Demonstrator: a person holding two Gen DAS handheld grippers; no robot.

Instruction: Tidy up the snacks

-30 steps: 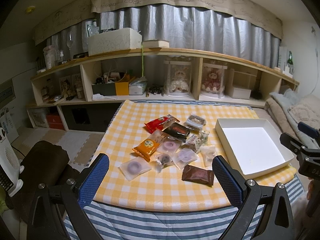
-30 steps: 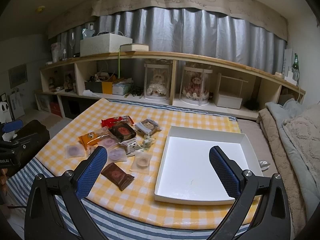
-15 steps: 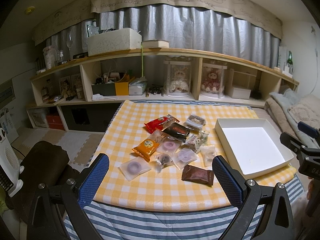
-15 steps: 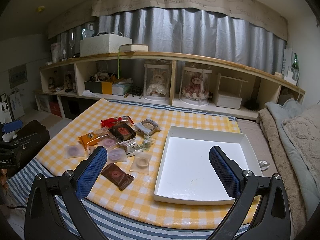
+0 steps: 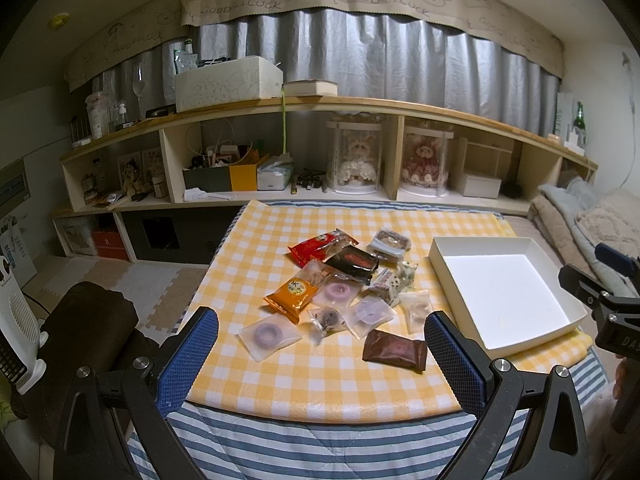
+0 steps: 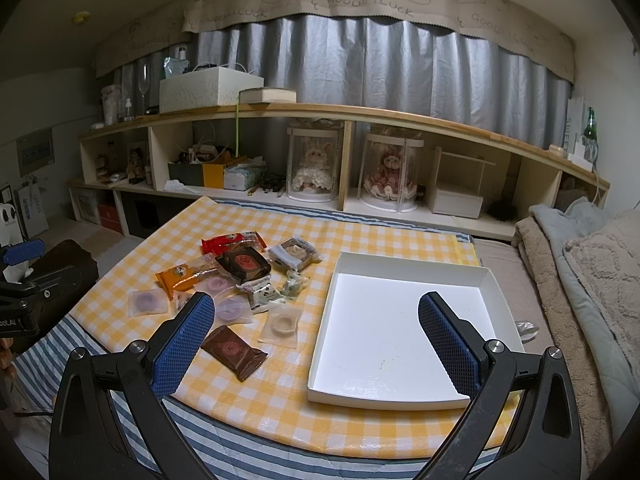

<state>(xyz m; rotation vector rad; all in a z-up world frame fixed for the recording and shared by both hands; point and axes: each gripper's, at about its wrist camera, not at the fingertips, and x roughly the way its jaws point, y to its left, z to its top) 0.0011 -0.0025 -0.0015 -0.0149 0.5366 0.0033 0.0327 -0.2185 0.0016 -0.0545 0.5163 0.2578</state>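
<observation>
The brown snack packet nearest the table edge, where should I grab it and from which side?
The brown snack packet lies flat and alone on the checked cloth, so probably pinch across its short width at a crimped end. The right gripper, open, sits just beside it; come down from above at the near corner, which points toward the table edge.

A grey curtain (image 6: 384, 76) covers the far wall under a beige valance (image 6: 360, 0) printed with cartoon faces and "GOOD LUCK". Below it runs a long wooden shelf (image 6: 320, 114) with open cubbies; two hold dolls (image 6: 314, 170) in clear cases. A white box (image 5: 228, 82) and a book (image 5: 310, 88) sit on top. Blankets (image 6: 580, 264) lie at the right. Foam mats (image 5: 132, 280) cover the floor at the left, beside a white heater (image 5: 18, 332).
</observation>
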